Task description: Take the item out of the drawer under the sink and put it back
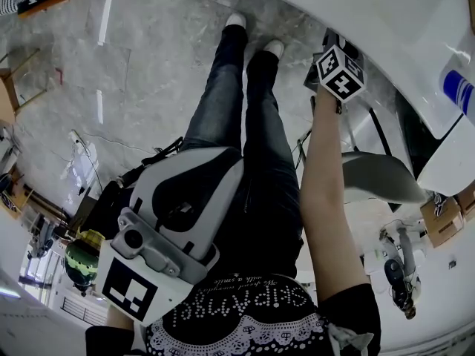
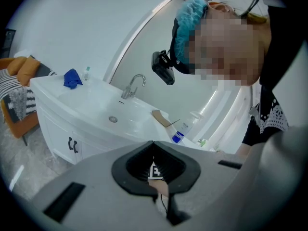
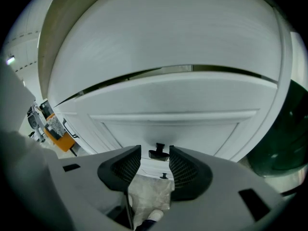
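Drawer front (image 3: 163, 126), white and panelled, fills the space beyond the right gripper (image 3: 155, 154). Its dark handle (image 3: 159, 152) sits in the narrow gap between the parted fingers; contact cannot be judged. What the drawer holds is hidden. A smaller knob (image 3: 164, 175) lies below the fingertips. The left gripper (image 2: 153, 143) has its fingertips closed together and empty, with the sink (image 2: 96, 105) and faucet (image 2: 134, 84) well beyond them.
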`<state>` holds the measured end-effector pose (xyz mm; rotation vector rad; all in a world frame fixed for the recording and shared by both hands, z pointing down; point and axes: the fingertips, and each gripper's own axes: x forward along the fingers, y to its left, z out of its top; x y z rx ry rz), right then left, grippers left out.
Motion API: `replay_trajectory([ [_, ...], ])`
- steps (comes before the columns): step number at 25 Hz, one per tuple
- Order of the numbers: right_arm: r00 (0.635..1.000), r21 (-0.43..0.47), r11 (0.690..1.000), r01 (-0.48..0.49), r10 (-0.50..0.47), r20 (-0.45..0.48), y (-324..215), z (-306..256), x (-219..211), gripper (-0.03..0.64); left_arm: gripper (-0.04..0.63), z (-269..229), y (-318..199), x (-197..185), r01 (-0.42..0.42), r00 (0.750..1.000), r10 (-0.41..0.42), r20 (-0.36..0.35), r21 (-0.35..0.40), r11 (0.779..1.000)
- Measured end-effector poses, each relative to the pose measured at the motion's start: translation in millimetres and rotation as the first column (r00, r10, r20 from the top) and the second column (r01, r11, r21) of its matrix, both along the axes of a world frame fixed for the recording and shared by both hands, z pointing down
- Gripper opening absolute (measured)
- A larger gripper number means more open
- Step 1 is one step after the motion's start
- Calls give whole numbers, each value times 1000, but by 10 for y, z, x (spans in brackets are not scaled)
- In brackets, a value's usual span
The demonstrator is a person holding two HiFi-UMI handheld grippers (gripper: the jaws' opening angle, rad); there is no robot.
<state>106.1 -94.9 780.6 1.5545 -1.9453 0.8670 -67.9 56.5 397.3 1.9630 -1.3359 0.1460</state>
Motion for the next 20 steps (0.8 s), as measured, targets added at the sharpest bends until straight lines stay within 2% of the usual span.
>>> replay_trajectory([
  [7, 998, -25, 998, -58, 57, -22, -84, 77, 45, 167, 5, -22, -97, -122, 28, 1000, -28, 5, 5, 1000],
  [9, 998, -33, 998, -58, 57, -18, -73, 66, 61, 146, 5, -40, -115, -129, 22, 1000, -22, 1, 5, 1000],
  [20, 999, -49, 998, -31, 31, -10, -65, 56, 53, 138, 5, -68, -152, -129, 7, 1000, -7, -3, 4, 1000],
])
